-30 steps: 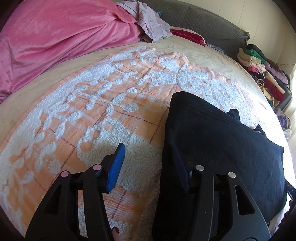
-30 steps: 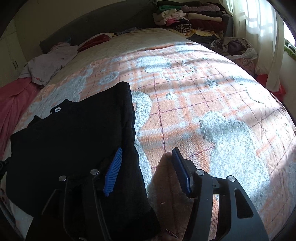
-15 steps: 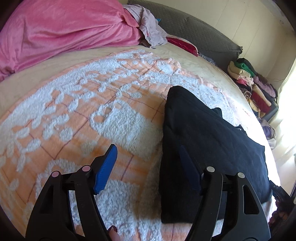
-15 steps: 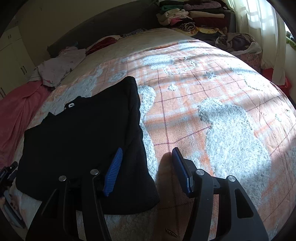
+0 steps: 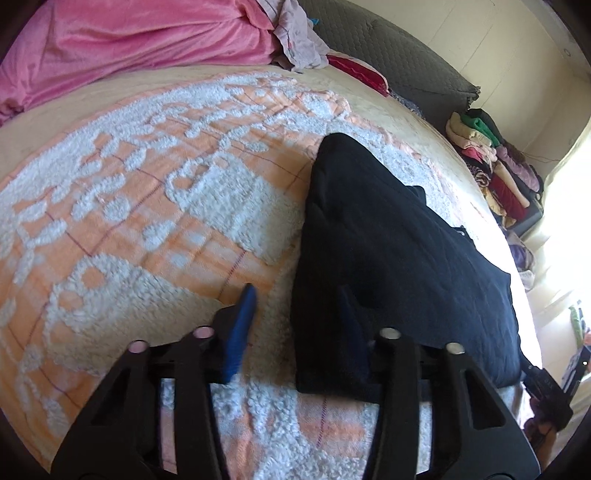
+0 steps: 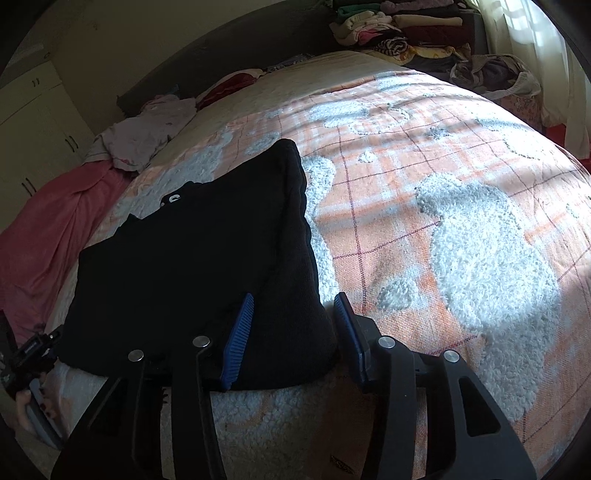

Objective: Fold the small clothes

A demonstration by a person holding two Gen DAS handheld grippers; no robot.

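Fingers of the left gripper (image 5: pixel 295 325) stand wide apart, the right one over the near left corner of the folded black garment (image 5: pixel 399 258), the left one over the blanket (image 5: pixel 147 206). The right gripper (image 6: pixel 293 328) is likewise wide, straddling the garment's near right corner and holding nothing. The garment lies flat on the orange-and-white blanket on the bed. White lettering shows at its far edge in the right view, too small to read. Farther off, a bag (image 6: pixel 491 75) holds crumpled clothes beside a stack of folded clothes (image 6: pixel 399 26). Only the left view shows the pink cover (image 5: pixel 129 48) fully; only the right shows the wardrobe (image 6: pixel 33 122).
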